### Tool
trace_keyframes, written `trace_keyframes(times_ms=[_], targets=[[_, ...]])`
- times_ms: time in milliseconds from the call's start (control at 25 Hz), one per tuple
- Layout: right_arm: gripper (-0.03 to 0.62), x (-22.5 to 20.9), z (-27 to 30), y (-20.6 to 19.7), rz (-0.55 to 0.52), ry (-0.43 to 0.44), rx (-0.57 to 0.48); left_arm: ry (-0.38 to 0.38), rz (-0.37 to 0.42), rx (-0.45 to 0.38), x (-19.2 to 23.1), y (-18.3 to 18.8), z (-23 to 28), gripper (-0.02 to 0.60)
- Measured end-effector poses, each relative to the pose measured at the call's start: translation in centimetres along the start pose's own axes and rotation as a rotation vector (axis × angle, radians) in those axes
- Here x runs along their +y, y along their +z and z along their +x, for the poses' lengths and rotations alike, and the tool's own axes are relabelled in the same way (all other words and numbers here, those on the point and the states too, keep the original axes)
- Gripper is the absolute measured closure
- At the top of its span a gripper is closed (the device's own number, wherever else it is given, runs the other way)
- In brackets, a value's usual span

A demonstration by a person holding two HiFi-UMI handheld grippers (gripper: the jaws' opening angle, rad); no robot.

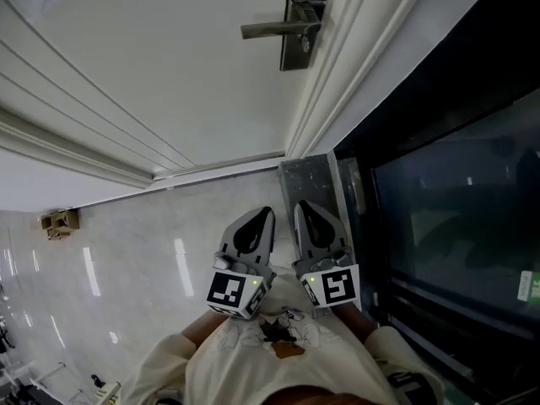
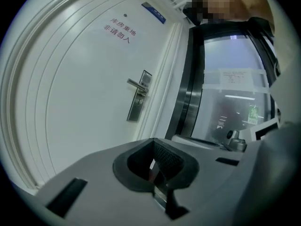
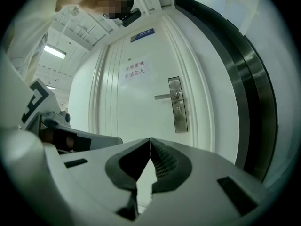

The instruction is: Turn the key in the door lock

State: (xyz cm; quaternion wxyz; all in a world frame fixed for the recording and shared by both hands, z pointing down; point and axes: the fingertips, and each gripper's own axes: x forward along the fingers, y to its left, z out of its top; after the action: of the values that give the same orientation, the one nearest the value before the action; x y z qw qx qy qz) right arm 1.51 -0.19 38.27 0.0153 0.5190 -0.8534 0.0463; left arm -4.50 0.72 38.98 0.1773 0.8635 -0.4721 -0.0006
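A white door (image 1: 169, 74) stands ahead with a metal lock plate (image 1: 299, 24) and a lever handle (image 1: 274, 29) near its right edge. The right gripper view shows the lock plate (image 3: 178, 105) with a small keyhole spot under the handle (image 3: 165, 96); whether a key sits in it is too small to tell. In the left gripper view the same lock plate (image 2: 138, 101) is far off. My left gripper (image 1: 266, 215) and right gripper (image 1: 299, 207) are held side by side close to the person's body, well short of the door. Both are shut with nothing in them, seen as left gripper (image 2: 153, 142) and right gripper (image 3: 150, 141).
A dark glass panel (image 1: 456, 226) in a black frame runs along the right of the door. A dark stone threshold strip (image 1: 308, 180) lies at the door's foot. A small brown object (image 1: 59, 221) sits on the pale tiled floor at the left. A paper notice (image 3: 135, 70) hangs on the door.
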Motion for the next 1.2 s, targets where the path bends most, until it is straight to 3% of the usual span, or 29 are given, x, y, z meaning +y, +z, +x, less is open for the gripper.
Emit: trace_keyframes(times_ms=[200,480,600,800,1200], targets=[[0.585,-1.8,6.5,0.8,-0.101,-0.064,0.017,-0.017,0.020,0.000,4.1,2.9,3.5,0.575],[0.585,-5.3,10.6,3.9,-0.259,-0.093,0.033,-0.008,0.005,-0.003,5.5,4.8,7.0,0.575],[0.575,-6.5,12.1,4.9,-0.270,-0.096,0.044,-0.003,-0.010,-0.007,5.8,5.2,7.9,0.575],[0.499,-8.0,14.7,6.8,-0.307,-0.107,0.032,-0.011,0.006,-0.025,5.9,5.5,8.5,0.575],[0.485,-12.5,20.8,10.1,-0.259,-0.194,-0.041,0.019,0.010,-0.039,6.4,6.3,9.0,0.575]])
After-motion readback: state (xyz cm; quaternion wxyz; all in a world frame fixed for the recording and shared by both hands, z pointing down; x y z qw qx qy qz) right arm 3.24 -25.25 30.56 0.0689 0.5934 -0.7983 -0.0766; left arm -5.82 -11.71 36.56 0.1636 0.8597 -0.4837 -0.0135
